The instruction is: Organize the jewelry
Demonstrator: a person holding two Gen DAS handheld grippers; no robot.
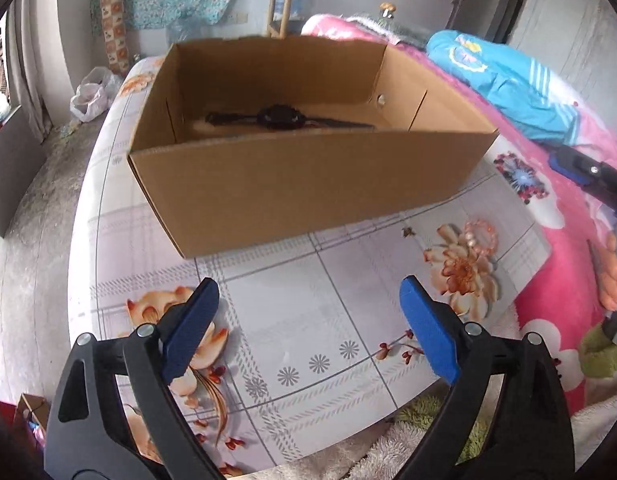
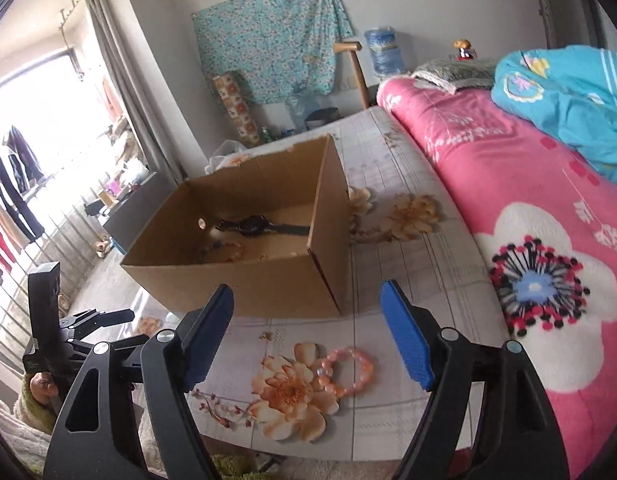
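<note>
An open cardboard box point(image 1: 300, 184) stands on the floral sheet; it also shows in the right wrist view point(image 2: 268, 292). A black wristwatch point(image 1: 280, 117) lies on its floor, seen too in the right wrist view point(image 2: 256, 226) beside a beaded bracelet point(image 2: 224, 250) and small pieces. A pink bead bracelet point(image 2: 348, 368) lies on the sheet outside the box, just ahead of my right gripper point(image 2: 308, 312), which is open and empty. It shows at the right of the left wrist view point(image 1: 480, 236). My left gripper point(image 1: 308, 304) is open and empty, short of the box.
A pink floral blanket point(image 2: 528, 208) and a blue garment point(image 2: 568, 96) lie to the right of the box. The mattress edge drops to the floor point(image 1: 32, 216) on the left. The other gripper point(image 2: 76, 320) shows at the lower left of the right wrist view.
</note>
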